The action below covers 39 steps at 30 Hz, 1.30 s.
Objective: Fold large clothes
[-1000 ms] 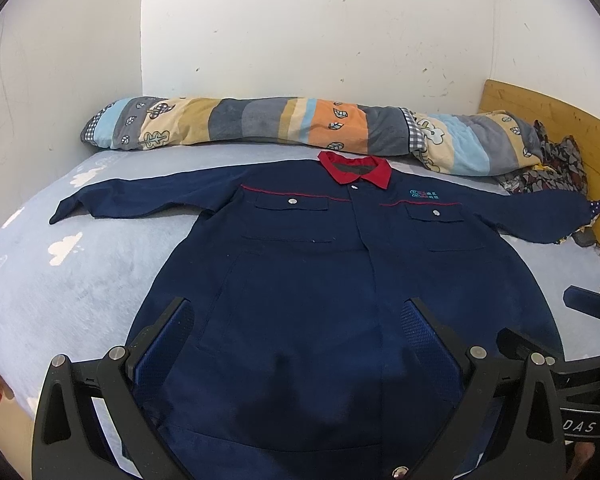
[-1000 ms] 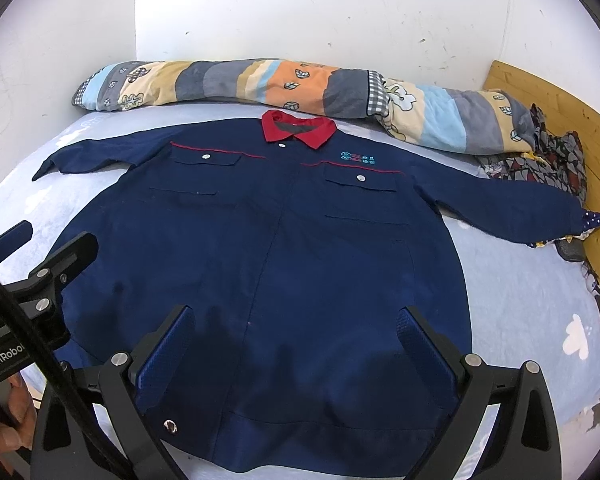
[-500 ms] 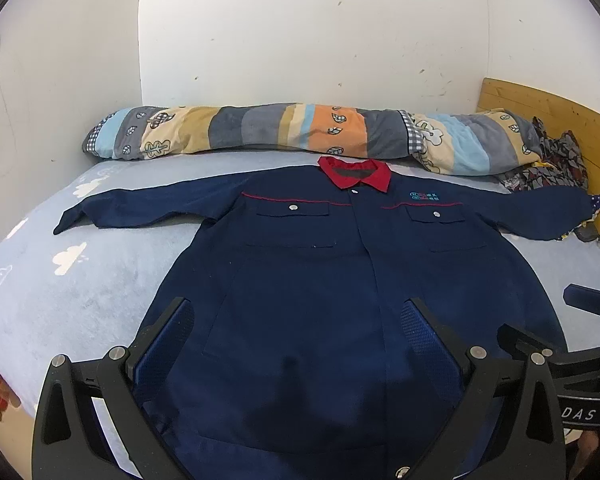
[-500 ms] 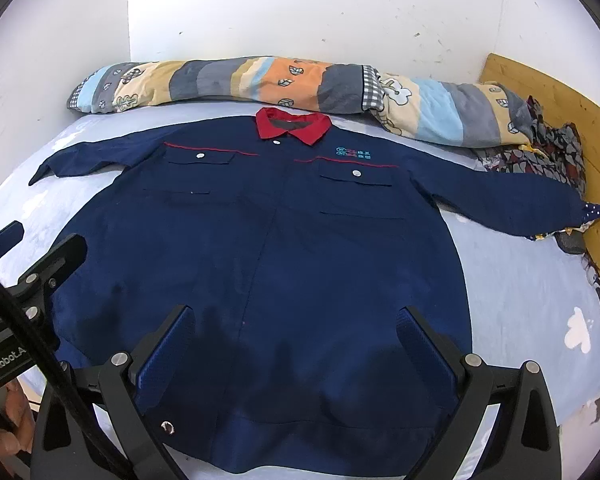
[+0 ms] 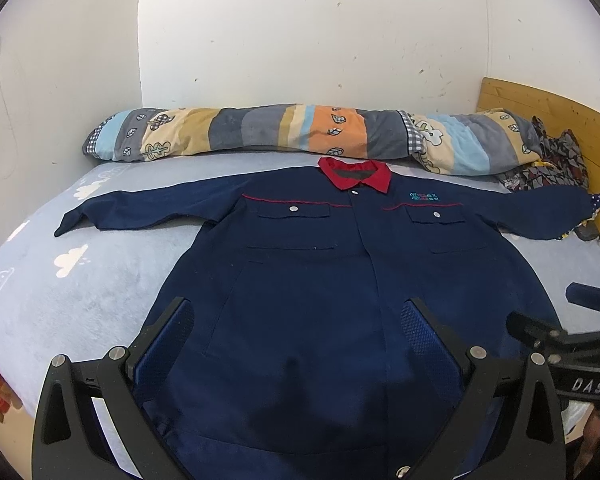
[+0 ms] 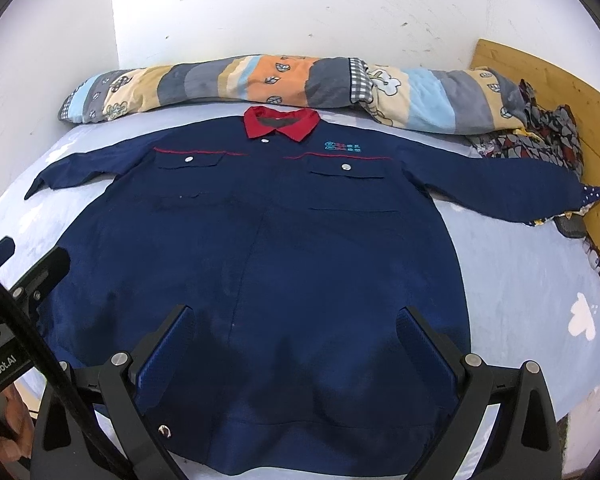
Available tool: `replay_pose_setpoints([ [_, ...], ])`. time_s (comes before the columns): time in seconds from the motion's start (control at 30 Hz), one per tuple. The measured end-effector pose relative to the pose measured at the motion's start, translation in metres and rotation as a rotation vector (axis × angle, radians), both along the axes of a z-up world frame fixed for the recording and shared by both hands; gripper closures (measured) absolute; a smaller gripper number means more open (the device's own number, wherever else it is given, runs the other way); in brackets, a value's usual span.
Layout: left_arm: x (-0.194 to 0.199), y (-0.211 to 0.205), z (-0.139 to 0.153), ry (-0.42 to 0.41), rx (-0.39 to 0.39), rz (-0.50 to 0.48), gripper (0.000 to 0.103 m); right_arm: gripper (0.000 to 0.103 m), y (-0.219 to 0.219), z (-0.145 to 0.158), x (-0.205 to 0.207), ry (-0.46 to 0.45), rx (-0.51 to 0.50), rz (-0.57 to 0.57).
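Observation:
A navy work jacket point(image 5: 300, 288) point(image 6: 260, 248) with a red collar point(image 5: 354, 174) point(image 6: 282, 122) lies face up and spread flat on the bed, both sleeves stretched out sideways. My left gripper point(image 5: 298, 316) hovers open above the jacket's lower middle, nothing between its blue pads. My right gripper point(image 6: 294, 320) is likewise open over the lower hem area, holding nothing. In the left wrist view the right gripper's body point(image 5: 556, 336) shows at the right edge. In the right wrist view the left gripper's body point(image 6: 24, 276) shows at the left edge.
The light blue bed sheet point(image 5: 60, 280) point(image 6: 532, 272) has white cloud prints. A rolled striped quilt point(image 5: 300, 132) point(image 6: 300, 80) lies along the wall behind the collar. Patterned clothes point(image 5: 548, 160) point(image 6: 540, 136) are heaped at the wooden headboard point(image 5: 560, 108) point(image 6: 560, 76) on the right.
Both views have tilted up slightly, so the jacket and quilt sit lower in frame. Both grippers stay open and the jacket has not moved.

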<state>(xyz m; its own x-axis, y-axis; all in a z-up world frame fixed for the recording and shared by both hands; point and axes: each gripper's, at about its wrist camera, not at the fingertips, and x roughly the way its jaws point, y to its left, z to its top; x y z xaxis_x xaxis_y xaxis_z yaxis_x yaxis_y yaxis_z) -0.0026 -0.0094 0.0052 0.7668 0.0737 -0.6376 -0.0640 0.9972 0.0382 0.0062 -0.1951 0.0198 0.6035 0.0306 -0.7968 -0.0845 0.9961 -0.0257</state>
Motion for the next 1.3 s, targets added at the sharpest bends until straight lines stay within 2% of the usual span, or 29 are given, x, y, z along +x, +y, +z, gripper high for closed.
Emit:
replay_pose_setpoints([
  [0.13, 0.019, -0.001, 0.001, 0.043, -0.018, 0.010, 0.000, 0.001, -0.018, 0.003, 0.006, -0.002, 0.047, -0.036],
  [0.27, 0.056, -0.006, 0.001, 0.072, -0.058, 0.032, 0.000, 0.001, -0.058, 0.011, 0.022, 0.017, 0.164, -0.121],
  [0.33, 0.076, -0.013, -0.003, 0.084, -0.043, 0.032, 0.000, 0.001, -0.090, 0.018, 0.029, 0.005, 0.238, -0.182],
  [0.43, 0.094, -0.022, -0.010, 0.117, -0.021, 0.015, 0.000, 0.001, -0.161, 0.030, 0.042, -0.014, 0.393, -0.286],
  [0.5, 0.100, -0.022, -0.009, 0.129, -0.034, -0.007, 0.000, 0.001, -0.201, 0.037, 0.047, -0.033, 0.451, -0.337],
  [0.53, 0.104, -0.021, -0.006, 0.118, -0.036, -0.009, 0.000, 0.001, -0.236, 0.043, 0.053, -0.067, 0.482, -0.369],
  [0.63, 0.116, -0.012, 0.002, 0.075, -0.007, 0.014, 0.000, 0.001, -0.317, 0.050, 0.068, -0.119, 0.506, -0.468],
  [0.73, 0.126, 0.002, 0.004, 0.066, 0.009, 0.055, 0.000, 0.013, -0.394, 0.050, 0.086, -0.124, 0.537, -0.564],
  [0.87, 0.131, 0.016, 0.001, 0.091, -0.106, 0.079, 0.000, 0.022, -0.495, 0.044, 0.112, -0.162, 0.553, -0.692],
  [0.93, 0.135, 0.013, -0.001, 0.096, -0.119, 0.077, 0.000, 0.025, -0.523, 0.035, 0.121, -0.183, 0.584, -0.726],
  [1.0, 0.135, 0.004, -0.002, 0.076, -0.074, 0.066, 0.000, 0.046, -0.552, 0.021, 0.133, -0.192, 0.599, -0.774],
  [1.03, 0.136, -0.001, -0.004, 0.070, -0.046, 0.060, 0.000, 0.051, -0.568, 0.011, 0.142, -0.187, 0.612, -0.797],
  [1.13, 0.139, -0.010, -0.007, 0.057, -0.022, 0.043, 0.000, 0.052, -0.589, -0.012, 0.152, -0.182, 0.649, -0.823],
  [1.17, 0.139, -0.012, -0.008, 0.054, -0.017, 0.042, 0.000, 0.052, -0.596, -0.016, 0.159, -0.180, 0.630, -0.840],
  [1.3, 0.143, -0.018, -0.016, 0.059, 0.001, 0.036, 0.000, 0.052, -0.617, -0.027, 0.169, -0.230, 0.640, -0.873],
])
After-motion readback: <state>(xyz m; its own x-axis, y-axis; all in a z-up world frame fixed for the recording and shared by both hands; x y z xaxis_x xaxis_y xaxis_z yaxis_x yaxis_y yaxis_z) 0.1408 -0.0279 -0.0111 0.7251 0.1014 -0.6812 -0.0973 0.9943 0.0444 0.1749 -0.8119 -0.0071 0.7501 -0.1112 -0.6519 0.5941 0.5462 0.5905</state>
